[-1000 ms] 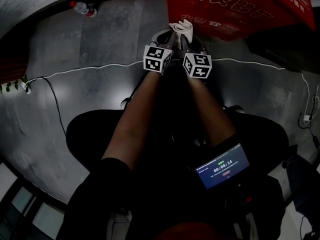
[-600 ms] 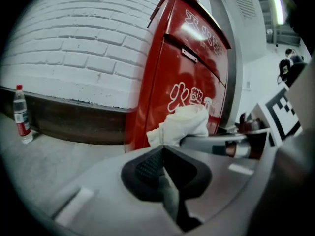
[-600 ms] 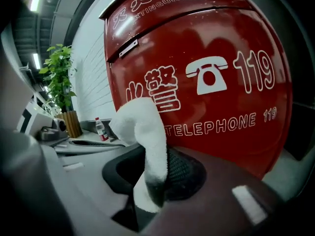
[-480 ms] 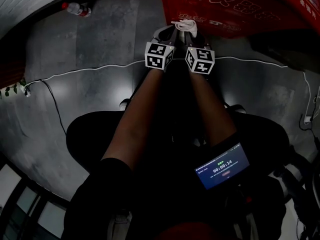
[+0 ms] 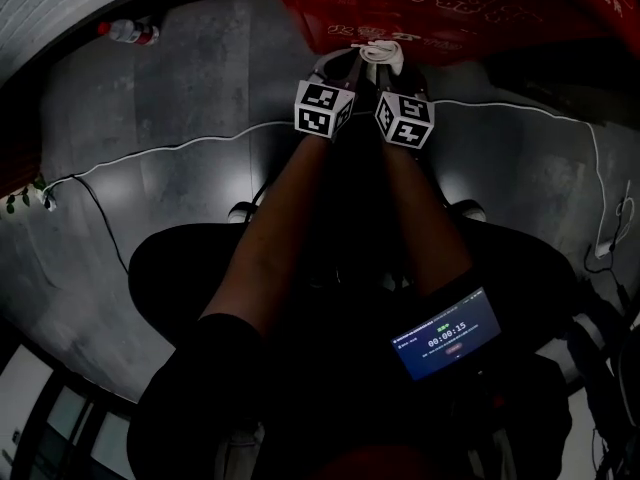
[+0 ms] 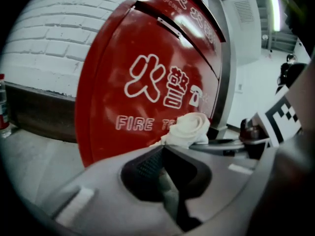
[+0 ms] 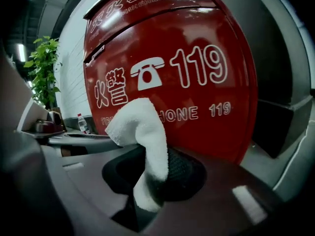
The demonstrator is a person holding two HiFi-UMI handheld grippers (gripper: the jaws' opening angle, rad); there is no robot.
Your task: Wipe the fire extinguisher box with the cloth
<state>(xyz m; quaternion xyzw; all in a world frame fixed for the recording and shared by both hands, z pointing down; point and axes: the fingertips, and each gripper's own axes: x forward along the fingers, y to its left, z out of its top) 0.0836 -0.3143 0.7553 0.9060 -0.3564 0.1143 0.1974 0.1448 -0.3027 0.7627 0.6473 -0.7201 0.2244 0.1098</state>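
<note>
1. Since the earlier frames, the single red fire extinguisher box (image 5: 430, 8) has slid left along the head view's top edge. It is glossy, with white lettering.
2. Two bare forearms (image 5: 270, 238) reach forward side by side. The left gripper (image 6: 165, 149) and right gripper (image 7: 152, 157) each clamp the cloth.
3. One white, fluffy cloth (image 7: 140, 127) bunches at top centre, just before the box's front.
4. One plastic bottle (image 5: 128, 32) lies on the floor (image 5: 180, 98), upper left.

The head view is dim, its corners black with fisheye distortion. The gripper views are brighter; glare streaks the fire extinguisher box (image 6: 147, 73), and the foreground is soft.
</note>
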